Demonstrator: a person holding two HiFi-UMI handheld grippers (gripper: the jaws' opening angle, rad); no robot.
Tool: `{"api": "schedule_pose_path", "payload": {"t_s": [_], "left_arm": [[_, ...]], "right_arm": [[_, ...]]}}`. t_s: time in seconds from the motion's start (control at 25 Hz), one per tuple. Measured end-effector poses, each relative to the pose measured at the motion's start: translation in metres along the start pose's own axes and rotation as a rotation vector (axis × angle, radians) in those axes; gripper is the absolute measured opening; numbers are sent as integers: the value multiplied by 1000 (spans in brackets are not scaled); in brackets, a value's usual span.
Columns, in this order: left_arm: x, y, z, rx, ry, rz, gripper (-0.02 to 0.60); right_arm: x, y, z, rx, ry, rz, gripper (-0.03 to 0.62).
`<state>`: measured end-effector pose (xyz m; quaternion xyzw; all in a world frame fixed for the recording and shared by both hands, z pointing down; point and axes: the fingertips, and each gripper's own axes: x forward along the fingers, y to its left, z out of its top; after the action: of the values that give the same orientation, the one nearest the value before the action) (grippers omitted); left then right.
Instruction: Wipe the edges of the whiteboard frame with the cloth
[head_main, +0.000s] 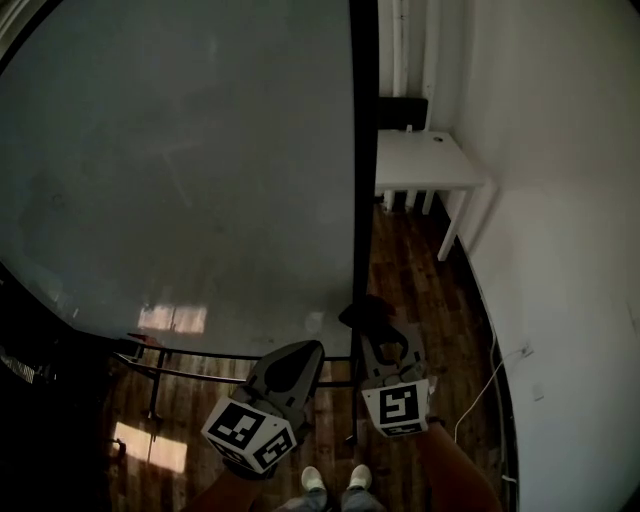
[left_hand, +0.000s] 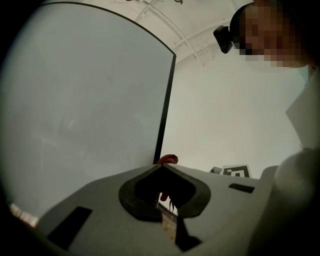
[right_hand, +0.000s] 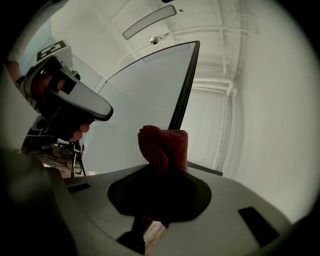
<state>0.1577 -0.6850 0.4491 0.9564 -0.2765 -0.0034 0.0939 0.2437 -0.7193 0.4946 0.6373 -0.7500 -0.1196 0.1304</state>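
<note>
The whiteboard (head_main: 180, 170) fills the left of the head view; its black frame edge (head_main: 362, 150) runs down the right side. My right gripper (head_main: 383, 343) is shut on a dark red cloth (head_main: 366, 313), held low beside that frame edge, near the board's bottom right corner. In the right gripper view the cloth (right_hand: 162, 144) bunches up out of the jaws (right_hand: 162, 167), with the frame (right_hand: 184, 95) just behind it. My left gripper (head_main: 300, 358) hangs shut and empty to the left, its tips (left_hand: 161, 167) meeting below the board's surface.
A white table (head_main: 425, 165) stands against the white wall behind the board. The board's black stand bars (head_main: 200, 357) run under its lower edge. A white cable (head_main: 482, 392) trails over the wooden floor at right. The person's shoes (head_main: 335, 480) show below.
</note>
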Motion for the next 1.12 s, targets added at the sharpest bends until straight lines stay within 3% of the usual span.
{"api": "schedule_pose_path", "payload": {"t_s": [0.08,0.24,0.28,0.44,0.52,0.72,0.92,1.12], "left_arm": [[-1,3,-9,0,6,-4,8],[-2,5,-25,6,19,-37,8],[-3,3,-29,9,23,-50,8],[-1,-4,-36,23,4,-107,8],[0,-2,-43,27,-10,-120,8],[8,5,-88,21,9,-133,7],[20,21,-137,3,32,-136,7],[21,36,-168,-5,43,-125,7]], "right_arm": [[-4,9,-16,-29,18,-15,74],[-12,31,-75,-13,193,22,74],[-19,28,-67,-10,174,10,74],[-48,-23,23,85,-111,-133,74],[-47,-33,27,100,-144,-172,74],[-12,0,-61,63,-75,-174,74],[7,27,-148,136,-6,-201,74],[12,37,-191,159,31,-206,74]]}}
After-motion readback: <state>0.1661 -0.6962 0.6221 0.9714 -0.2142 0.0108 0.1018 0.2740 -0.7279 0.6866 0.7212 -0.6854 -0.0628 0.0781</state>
